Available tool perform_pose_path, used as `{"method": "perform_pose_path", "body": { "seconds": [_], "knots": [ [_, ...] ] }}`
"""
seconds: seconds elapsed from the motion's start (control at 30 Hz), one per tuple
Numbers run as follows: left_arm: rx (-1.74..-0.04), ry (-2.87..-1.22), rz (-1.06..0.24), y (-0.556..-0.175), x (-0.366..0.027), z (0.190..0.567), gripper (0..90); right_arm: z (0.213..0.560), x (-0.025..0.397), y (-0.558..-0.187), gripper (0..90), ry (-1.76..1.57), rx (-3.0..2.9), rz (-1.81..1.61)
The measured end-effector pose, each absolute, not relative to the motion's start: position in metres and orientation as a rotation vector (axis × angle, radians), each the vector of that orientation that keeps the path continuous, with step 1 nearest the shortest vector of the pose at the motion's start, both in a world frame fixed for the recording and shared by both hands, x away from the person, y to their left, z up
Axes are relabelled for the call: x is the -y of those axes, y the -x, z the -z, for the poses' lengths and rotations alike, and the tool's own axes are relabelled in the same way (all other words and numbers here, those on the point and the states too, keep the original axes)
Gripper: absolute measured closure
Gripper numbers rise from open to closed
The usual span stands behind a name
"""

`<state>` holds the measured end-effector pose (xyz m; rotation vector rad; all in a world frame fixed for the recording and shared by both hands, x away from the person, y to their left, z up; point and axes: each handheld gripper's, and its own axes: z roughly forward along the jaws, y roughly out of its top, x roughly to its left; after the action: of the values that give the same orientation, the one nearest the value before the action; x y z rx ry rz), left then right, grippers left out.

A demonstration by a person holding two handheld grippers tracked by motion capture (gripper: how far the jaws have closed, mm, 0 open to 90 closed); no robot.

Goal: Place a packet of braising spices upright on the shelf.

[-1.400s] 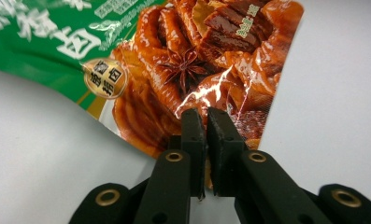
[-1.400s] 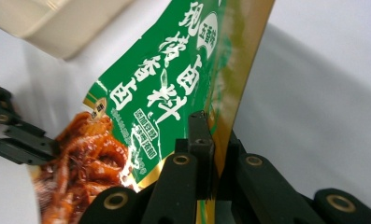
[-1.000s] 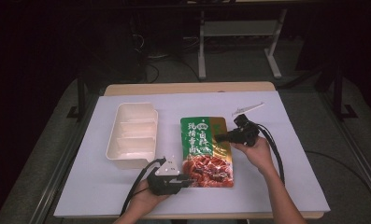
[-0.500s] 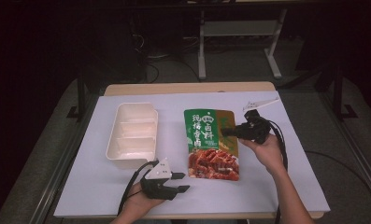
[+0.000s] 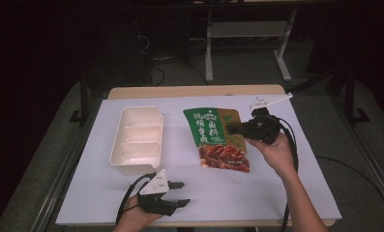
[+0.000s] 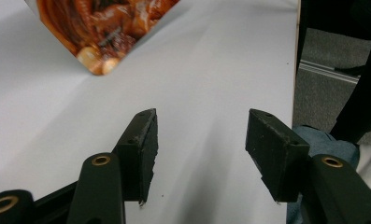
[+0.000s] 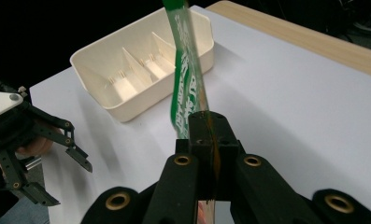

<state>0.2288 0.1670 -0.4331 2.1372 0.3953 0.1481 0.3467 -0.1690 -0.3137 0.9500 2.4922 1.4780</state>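
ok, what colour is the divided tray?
Cream-white, plain, no pattern: the divided tray shows best in the high view.

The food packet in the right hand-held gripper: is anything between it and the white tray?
Nothing visible. Bare white table surface separates the food packet from the divided tray. The left hand-held gripper sits nearer the person, out of that line.

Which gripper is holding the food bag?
The right gripper. Its jaws are shut on the edge of the green food bag, lifting it. The left gripper is open with nothing between its jaws, near the table's front edge.
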Motion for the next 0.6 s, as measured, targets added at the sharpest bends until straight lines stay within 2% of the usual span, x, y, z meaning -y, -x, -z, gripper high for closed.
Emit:
{"method": "perform_pose_path", "body": {
  "seconds": [0.6],
  "knots": [
    [-0.374, -2.132, -0.129, -0.226, -0.165, 0.438, 40.3, 0.279, 0.143, -0.352, 89.8, -0.850, -2.446, -1.529]
  ]
}}
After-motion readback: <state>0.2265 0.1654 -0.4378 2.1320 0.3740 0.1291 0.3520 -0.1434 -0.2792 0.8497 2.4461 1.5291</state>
